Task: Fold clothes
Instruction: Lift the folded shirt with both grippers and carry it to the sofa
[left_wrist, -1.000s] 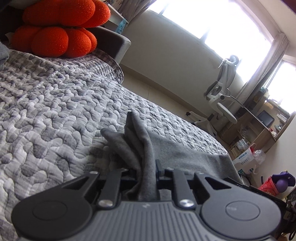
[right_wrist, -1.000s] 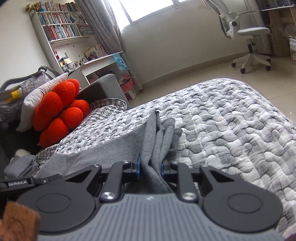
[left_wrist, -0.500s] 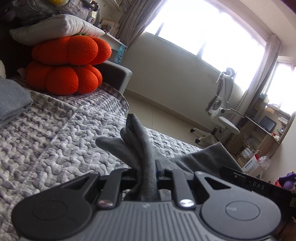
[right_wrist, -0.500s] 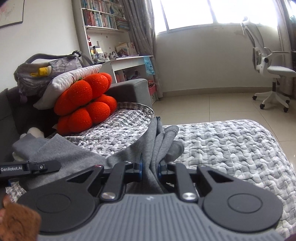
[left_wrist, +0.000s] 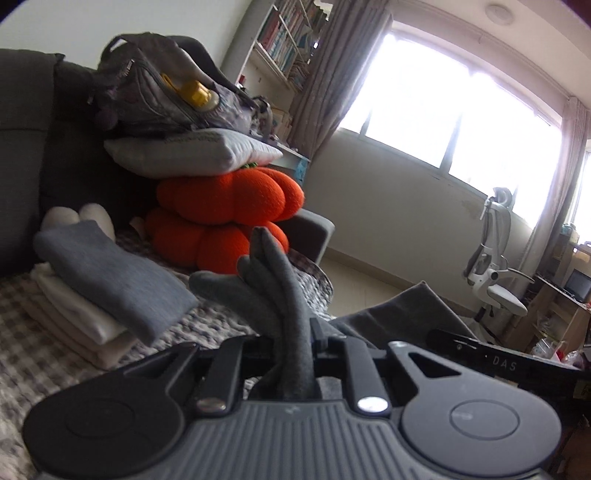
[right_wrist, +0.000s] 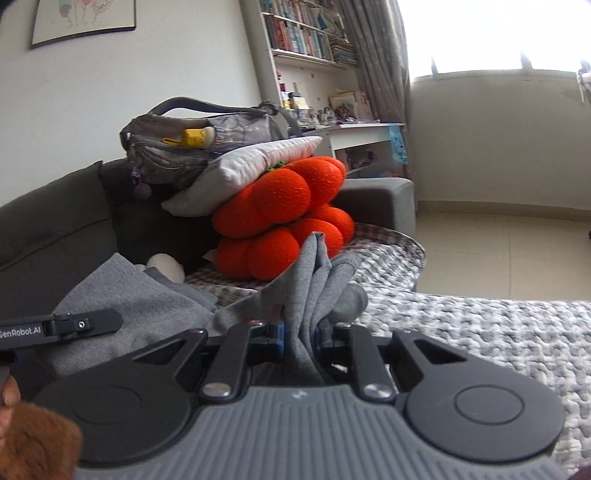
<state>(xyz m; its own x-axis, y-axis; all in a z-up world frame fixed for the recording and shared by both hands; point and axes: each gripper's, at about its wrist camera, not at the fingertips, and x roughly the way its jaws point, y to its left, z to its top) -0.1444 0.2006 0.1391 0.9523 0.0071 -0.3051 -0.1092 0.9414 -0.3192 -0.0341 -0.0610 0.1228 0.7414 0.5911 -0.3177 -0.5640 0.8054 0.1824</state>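
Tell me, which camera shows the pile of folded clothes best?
The left wrist view. The pile shows whole there: a grey piece on top, white ones beneath, lying on the bed. The right wrist view shows only some grey fabric behind the other gripper; I cannot tell if that is the pile.

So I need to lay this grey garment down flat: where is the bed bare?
The quilt lies bare to the right of the grey garment, toward the floor. The far end is crowded: the folded stack, orange cushions, pillow and bag fill it.
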